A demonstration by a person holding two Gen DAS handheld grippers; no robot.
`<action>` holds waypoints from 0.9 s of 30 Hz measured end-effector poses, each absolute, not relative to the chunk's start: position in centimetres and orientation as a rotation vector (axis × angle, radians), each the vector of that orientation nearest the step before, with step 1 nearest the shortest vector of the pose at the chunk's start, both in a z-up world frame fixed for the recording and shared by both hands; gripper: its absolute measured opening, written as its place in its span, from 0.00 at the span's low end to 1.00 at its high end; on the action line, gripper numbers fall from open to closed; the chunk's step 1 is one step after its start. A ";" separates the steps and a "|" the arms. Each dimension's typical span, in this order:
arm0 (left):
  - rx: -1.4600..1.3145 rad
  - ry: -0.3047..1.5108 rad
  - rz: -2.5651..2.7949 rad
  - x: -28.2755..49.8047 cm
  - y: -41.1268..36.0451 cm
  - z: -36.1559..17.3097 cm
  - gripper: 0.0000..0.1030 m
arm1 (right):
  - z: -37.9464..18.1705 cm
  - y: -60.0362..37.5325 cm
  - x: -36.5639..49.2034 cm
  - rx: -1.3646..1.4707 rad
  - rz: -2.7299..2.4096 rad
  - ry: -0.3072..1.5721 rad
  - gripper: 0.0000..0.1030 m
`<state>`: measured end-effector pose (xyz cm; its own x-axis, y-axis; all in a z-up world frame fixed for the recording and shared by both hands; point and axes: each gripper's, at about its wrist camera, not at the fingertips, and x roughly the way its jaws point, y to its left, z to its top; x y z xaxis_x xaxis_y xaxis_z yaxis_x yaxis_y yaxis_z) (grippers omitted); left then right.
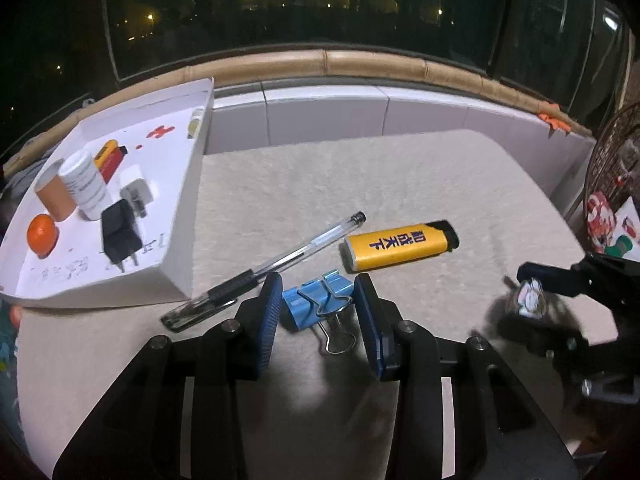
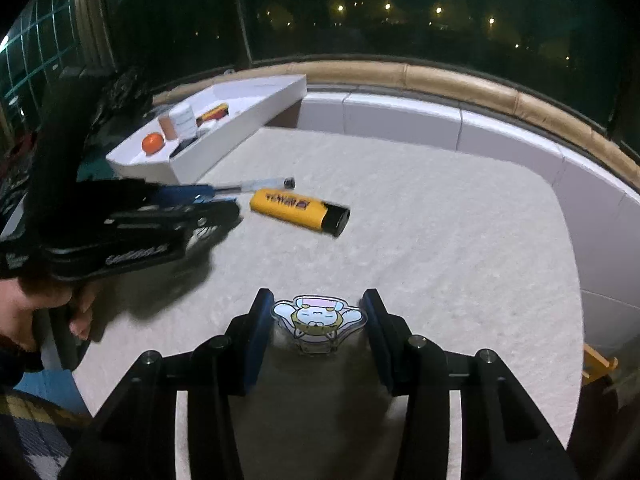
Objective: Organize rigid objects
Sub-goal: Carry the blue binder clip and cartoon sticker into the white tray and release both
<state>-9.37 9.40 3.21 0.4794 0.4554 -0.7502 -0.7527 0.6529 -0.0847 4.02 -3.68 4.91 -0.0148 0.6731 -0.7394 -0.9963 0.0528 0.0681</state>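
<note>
A blue binder clip lies on the pale table mat between the blue pads of my left gripper, which is shut on it, both pads against its sides. My right gripper is shut on a small clear cartoon figure stand just above the mat. A yellow lighter and a clear pen lie just beyond the clip. In the right wrist view the left gripper is blurred and sits next to the lighter. In the left wrist view the right gripper shows at the right with the stand.
A white box at the left holds an orange ball, a white bottle, a black charger and other small items. A low white wall rims the table's far side. A person's hand grips the left handle.
</note>
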 end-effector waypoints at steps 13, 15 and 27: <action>-0.433 0.635 0.749 -13.3 9.6 7.5 0.36 | 7.0 -2.6 2.0 -0.575 1.435 0.628 0.44; -0.436 0.625 0.751 -13.9 9.7 7.8 0.36 | 7.2 -2.3 1.4 -0.581 1.436 0.618 0.44; -0.459 0.566 0.789 -18.5 10.9 8.6 0.36 | 7.5 0.0 -1.8 -0.625 1.458 0.581 0.44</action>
